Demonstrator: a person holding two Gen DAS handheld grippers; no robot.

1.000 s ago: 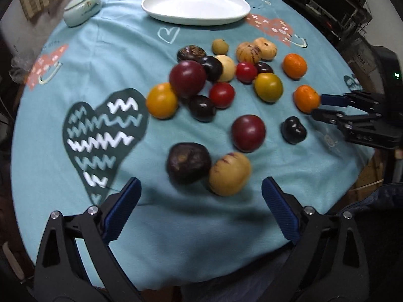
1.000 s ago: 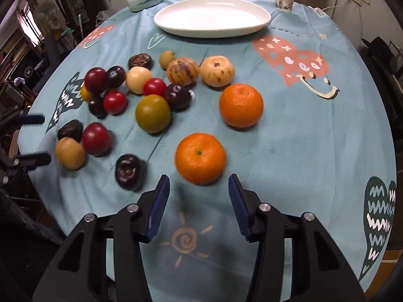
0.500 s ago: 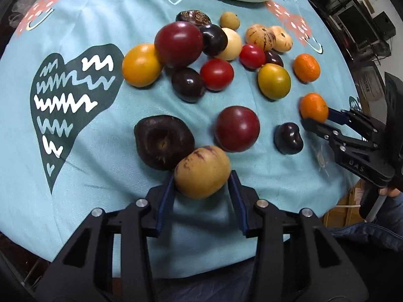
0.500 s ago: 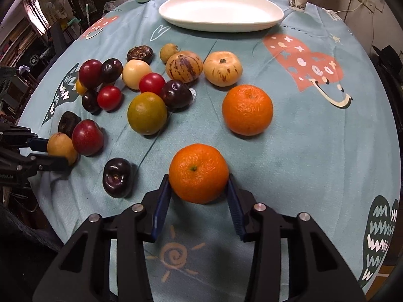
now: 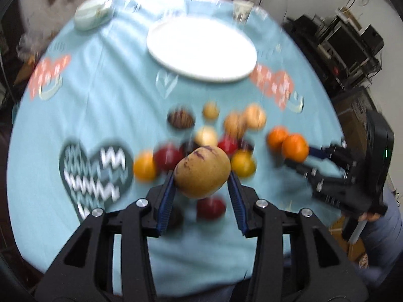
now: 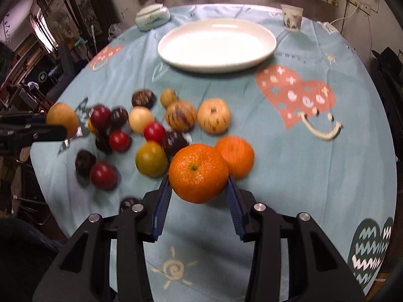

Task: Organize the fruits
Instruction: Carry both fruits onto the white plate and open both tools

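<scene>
My left gripper (image 5: 201, 176) is shut on a tan, purple-streaked fruit (image 5: 202, 172) and holds it above the table; it also shows at the left of the right wrist view (image 6: 61, 123). My right gripper (image 6: 197, 185) is shut on an orange (image 6: 197, 173), lifted above the cloth; it also shows in the left wrist view (image 5: 295, 148). A second orange (image 6: 236, 156) lies just behind it. Several red, dark, yellow and striped fruits (image 6: 151, 130) lie clustered mid-table. A white oval plate (image 6: 216, 44) stands empty at the far side.
A blue patterned tablecloth (image 6: 289, 163) covers the round table. A paper cup (image 6: 291, 20) stands at the far right and a pale lidded dish (image 6: 152, 16) at the far left. Furniture and electronics (image 5: 347, 42) surround the table.
Both grippers closed on their fruits, the left on the tan fruit and the right on the orange, and lifted them off the cloth. The views now look toward the plate.
</scene>
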